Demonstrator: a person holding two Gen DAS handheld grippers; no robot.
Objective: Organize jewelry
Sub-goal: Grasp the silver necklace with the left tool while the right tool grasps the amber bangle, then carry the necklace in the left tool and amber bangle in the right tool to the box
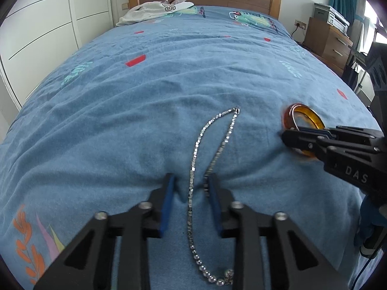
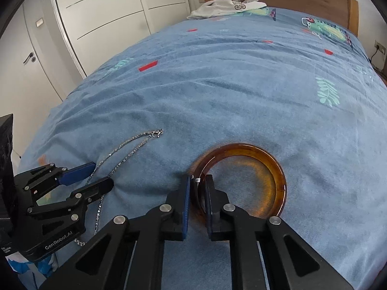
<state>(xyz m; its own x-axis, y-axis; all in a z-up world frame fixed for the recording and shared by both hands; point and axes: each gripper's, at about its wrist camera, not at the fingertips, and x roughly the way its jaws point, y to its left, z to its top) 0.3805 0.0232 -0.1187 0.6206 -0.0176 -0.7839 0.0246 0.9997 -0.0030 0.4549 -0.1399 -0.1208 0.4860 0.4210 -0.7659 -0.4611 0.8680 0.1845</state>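
The left gripper (image 1: 191,188) stands narrowed astride a silver chain necklace (image 1: 212,140) on the bed (image 1: 169,77), its pads not visibly pinching; the chain's long axis runs straight ahead of the fingers, clasp farthest. The right gripper (image 2: 197,188) is clamped on the near rim of an amber bangle (image 2: 273,166) lying flat ahead, likely for lifting.

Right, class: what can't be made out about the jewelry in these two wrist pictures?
Left wrist view: the right claw covers the amber bangle at its near rim.
Right wrist view: the left claw hides part of the necklace.
Right wrist view: the silver bit on the bangle's rim is too small to identify.
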